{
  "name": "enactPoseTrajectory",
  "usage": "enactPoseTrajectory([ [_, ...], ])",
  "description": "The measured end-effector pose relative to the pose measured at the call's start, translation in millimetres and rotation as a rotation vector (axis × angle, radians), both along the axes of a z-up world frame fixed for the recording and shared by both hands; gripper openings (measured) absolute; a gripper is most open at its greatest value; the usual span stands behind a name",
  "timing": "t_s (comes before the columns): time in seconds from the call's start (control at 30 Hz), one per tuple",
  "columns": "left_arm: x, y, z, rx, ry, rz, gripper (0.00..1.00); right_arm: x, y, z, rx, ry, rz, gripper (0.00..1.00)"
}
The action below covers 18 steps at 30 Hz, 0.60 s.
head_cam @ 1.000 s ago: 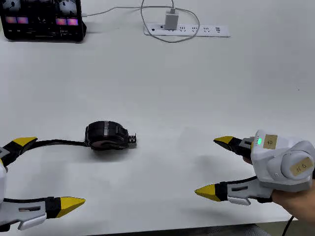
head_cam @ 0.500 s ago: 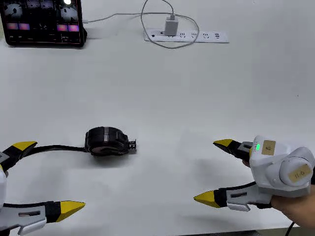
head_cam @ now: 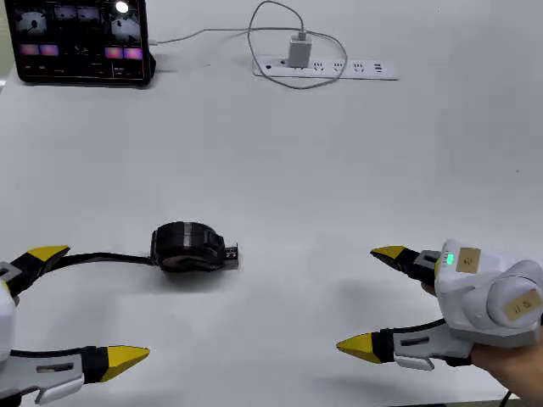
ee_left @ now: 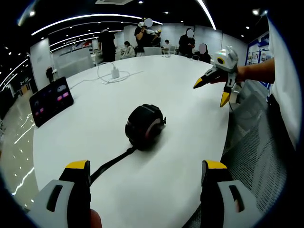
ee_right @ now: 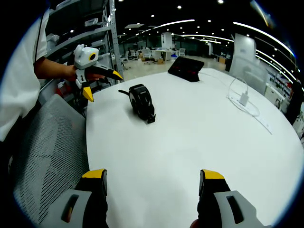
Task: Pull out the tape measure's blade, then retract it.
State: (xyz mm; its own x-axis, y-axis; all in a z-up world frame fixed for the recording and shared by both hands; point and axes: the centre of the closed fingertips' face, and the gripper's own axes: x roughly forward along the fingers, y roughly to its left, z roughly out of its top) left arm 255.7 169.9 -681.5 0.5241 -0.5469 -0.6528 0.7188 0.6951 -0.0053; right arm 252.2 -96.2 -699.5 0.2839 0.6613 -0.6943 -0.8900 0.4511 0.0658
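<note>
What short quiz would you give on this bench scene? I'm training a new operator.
1. True or false: the left gripper is shut on the tape measure.
2. The tape measure's black strap leads toward: A the left gripper; B the right gripper; C neither.
3. Fill in: the right gripper's jaws stand ____.
Key: 1 false; 2 A; 3 open.

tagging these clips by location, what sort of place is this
Likely an open-plan office or tech lab: a large white table with a power strip and tablet, metal shelving, and long ceiling light strips overhead.
</note>
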Motion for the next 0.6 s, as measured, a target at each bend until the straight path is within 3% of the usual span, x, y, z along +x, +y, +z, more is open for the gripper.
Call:
enactPoseTrajectory([
  [0.6,4.1,-4.9,-2.3,-0.002,0.001,0.0,0.94,5.4,8.1,-2.7,0.016,0.004,0.001,0.79],
])
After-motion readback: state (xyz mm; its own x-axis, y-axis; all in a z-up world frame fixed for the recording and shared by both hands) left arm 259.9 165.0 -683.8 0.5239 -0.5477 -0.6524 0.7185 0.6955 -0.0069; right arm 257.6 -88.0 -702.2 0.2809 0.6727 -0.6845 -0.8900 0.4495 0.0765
